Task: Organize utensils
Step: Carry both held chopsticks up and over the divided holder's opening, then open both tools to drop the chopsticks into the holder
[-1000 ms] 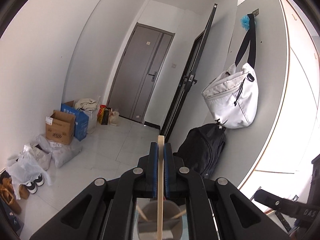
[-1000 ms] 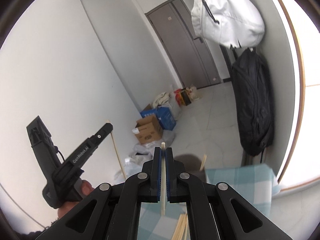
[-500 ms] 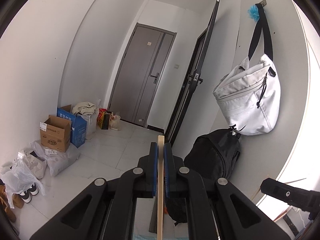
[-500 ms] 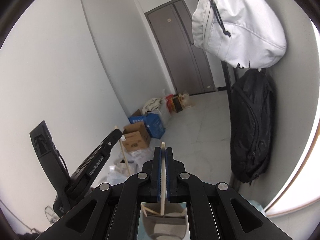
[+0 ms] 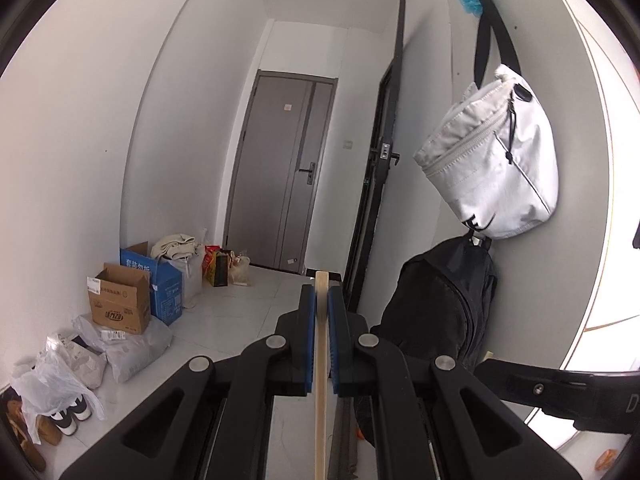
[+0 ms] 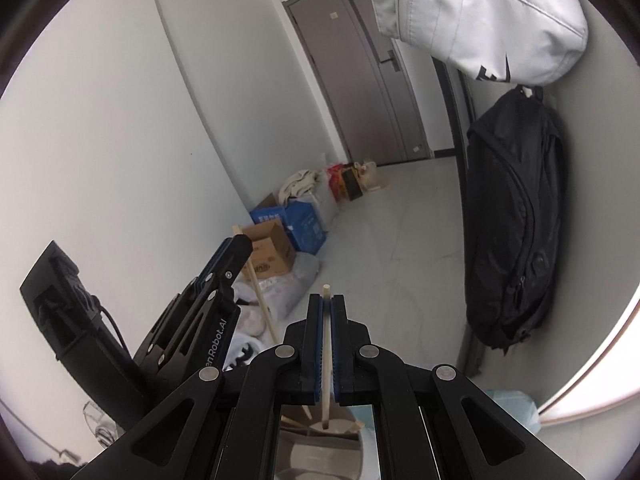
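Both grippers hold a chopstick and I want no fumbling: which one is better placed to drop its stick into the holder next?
Right. The right gripper has its chopstick hanging right over the holder; the left wrist view shows no holder below the left gripper.

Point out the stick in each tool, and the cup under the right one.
Left stick (image 5: 321,360), left wrist view, shaft between the pads.
Right stick (image 6: 327,344), right wrist view, shaft between the pads.
Cup (image 6: 320,446), right wrist view, inner wall.

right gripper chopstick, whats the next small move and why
Probably lower the right gripper a little, then open. Its chopstick is clamped upright, its lower end just above the grey cup, which already holds sticks, so it looks lined up to drop in.
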